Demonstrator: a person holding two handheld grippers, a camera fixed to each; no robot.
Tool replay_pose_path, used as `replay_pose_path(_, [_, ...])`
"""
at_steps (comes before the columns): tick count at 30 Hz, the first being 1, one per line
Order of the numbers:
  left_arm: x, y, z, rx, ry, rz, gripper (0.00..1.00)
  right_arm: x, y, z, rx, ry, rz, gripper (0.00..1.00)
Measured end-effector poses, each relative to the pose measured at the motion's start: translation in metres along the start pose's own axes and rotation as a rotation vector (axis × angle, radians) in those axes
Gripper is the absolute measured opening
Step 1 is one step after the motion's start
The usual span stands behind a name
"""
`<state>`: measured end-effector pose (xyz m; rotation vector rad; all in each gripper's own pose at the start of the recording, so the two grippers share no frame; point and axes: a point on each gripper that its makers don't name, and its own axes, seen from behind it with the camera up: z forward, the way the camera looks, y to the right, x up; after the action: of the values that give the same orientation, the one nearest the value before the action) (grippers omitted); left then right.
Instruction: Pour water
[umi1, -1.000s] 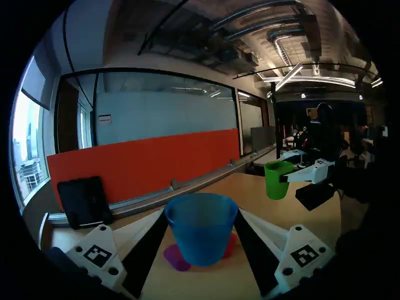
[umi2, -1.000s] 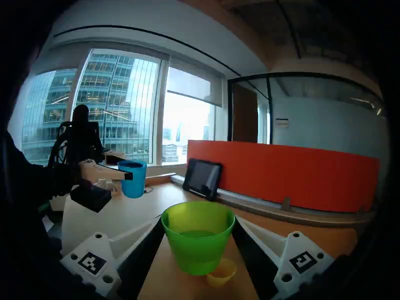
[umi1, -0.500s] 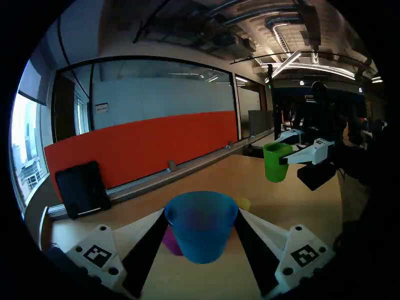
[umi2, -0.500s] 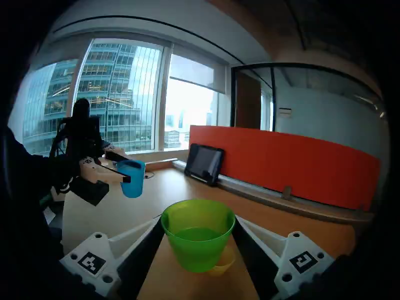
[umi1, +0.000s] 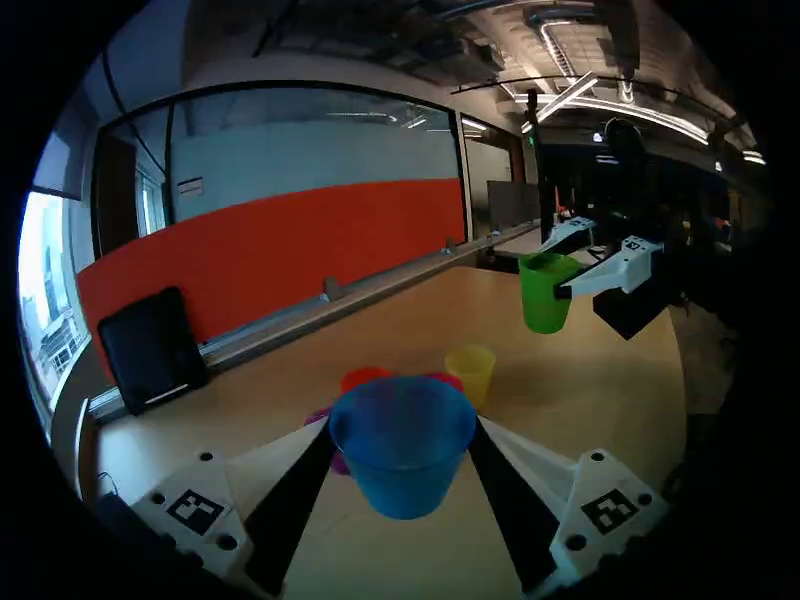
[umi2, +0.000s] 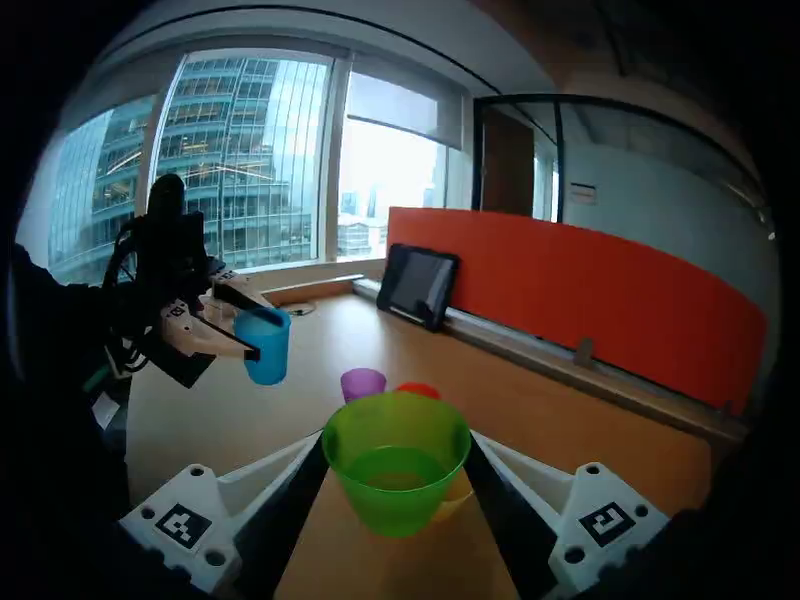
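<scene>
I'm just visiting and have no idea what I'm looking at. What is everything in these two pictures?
blue plastic cup: one, blue, held above the table in the left gripper
green plastic cup: one, green, liquid inside, held in the right gripper
small yellow cup: one, yellow, standing on the table
small purple cup: one, purple, on the table
small red cup: at least one, red, beside the purple one
dark tablet: one, black, propped upright by the partition
orange partition: one, orange, along the table's far edge
wooden table: one, light brown
windows: several, towers outside
left gripper: one, white with black fingers
right gripper: one, same
</scene>
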<state>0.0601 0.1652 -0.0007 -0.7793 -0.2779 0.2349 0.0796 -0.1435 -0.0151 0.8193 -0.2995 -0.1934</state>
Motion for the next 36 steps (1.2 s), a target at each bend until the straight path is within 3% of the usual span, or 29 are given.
replay_pose_path(15, [-0.056,0.012,0.012,-0.042,-0.155,0.026,0.89,-0.041,-0.001,0.012,0.038,-0.132,-0.018,0.92])
replay_pose_path(36, [-0.117,0.024,0.028,-0.114,-0.315,0.038,0.89,-0.097,-0.007,0.030,0.092,-0.278,-0.013,0.93])
